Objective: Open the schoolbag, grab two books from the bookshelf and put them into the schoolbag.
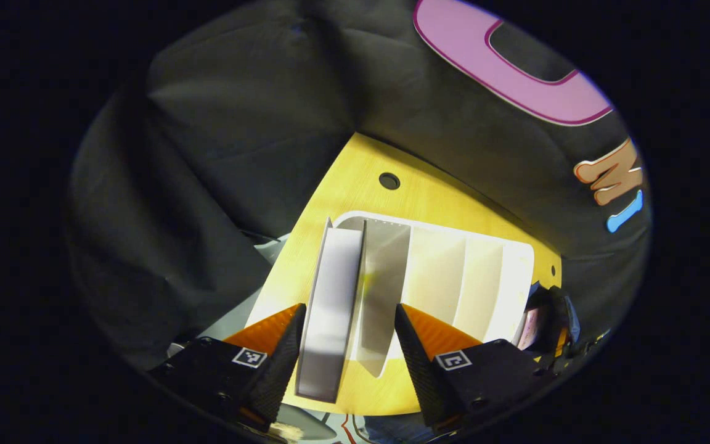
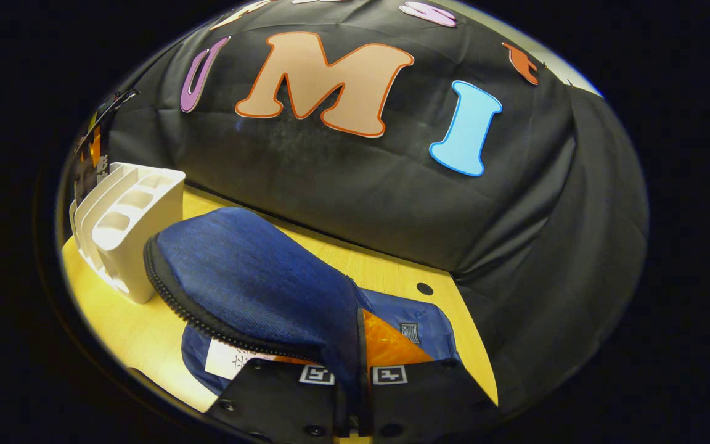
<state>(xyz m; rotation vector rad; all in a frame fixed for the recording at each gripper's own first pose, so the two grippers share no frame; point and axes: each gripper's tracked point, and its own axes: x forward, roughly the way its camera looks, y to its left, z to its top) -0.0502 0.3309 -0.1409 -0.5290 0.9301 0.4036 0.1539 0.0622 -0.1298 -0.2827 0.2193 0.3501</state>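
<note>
In the left gripper view a white slotted bookshelf [image 1: 484, 271] stands on the yellow table [image 1: 355, 185]. A pale grey book [image 1: 330, 296] stands upright in its left end slot. My left gripper [image 1: 349, 336] is open and straddles the book; the left finger sits close against its cover and the right finger stands apart from it. In the right gripper view my right gripper [image 2: 355, 382] is shut on the blue schoolbag's flap [image 2: 250, 277] and holds it lifted. Under the flap the orange lining [image 2: 389, 345] shows, along with a white book cover [image 2: 232, 361] inside the schoolbag.
The bookshelf [image 2: 127, 228] stands just left of the schoolbag in the right gripper view. Black cloth walls close in behind the table. A round cable hole [image 1: 389, 180] sits in the tabletop beyond the shelf. A dark gripper body [image 1: 552, 320] shows at the shelf's right end.
</note>
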